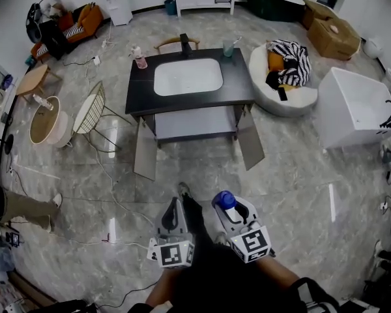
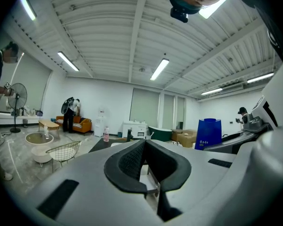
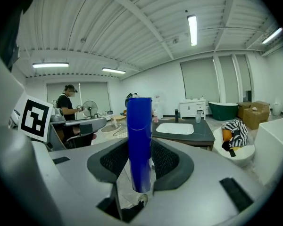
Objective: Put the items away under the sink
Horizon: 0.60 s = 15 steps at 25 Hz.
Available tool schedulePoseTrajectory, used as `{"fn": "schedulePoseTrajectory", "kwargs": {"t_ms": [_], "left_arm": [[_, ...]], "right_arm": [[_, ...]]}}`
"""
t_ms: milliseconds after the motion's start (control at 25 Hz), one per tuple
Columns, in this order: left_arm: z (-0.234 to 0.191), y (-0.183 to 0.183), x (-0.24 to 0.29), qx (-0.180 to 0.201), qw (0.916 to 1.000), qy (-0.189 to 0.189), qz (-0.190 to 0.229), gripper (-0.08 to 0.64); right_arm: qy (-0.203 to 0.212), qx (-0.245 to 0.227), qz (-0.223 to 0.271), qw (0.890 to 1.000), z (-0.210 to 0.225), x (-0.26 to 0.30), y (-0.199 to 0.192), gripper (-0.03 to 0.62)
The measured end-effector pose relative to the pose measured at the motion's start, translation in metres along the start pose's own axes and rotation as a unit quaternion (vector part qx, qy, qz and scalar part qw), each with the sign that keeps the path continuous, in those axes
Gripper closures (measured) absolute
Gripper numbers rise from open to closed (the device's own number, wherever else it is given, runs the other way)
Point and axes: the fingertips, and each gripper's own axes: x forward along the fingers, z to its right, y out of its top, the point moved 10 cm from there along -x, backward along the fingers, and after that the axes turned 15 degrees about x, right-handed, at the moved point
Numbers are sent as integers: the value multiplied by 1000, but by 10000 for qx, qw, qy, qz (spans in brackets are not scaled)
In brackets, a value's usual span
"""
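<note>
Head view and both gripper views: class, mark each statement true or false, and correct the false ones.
1. The right gripper is shut on a blue bottle. True.
2. The left gripper also grips something. False: its jaws are together with nothing between them.
3. The cabinet doors under the sink are closed. False: both stand open.
4. A pink bottle stands on the counter, left of the sink. True.

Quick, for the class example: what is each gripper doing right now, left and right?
Left gripper: closed, nothing between its jaws.
Right gripper: closed on a tall blue cylindrical bottle.
</note>
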Motion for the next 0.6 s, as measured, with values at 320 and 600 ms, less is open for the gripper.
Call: {"fn": "schedulePoseTrajectory", "kwargs": {"t_ms": [320,600], "left_arm": [[-84,-18,119,-140,9997,40,-190,543],[-163,-22,212,-398,9987,145,-286,543]], "right_arm": [[-17,-173,-111,9998,23,132,44,445],[33,-404,-136,9991,36,255,84,445]]}}
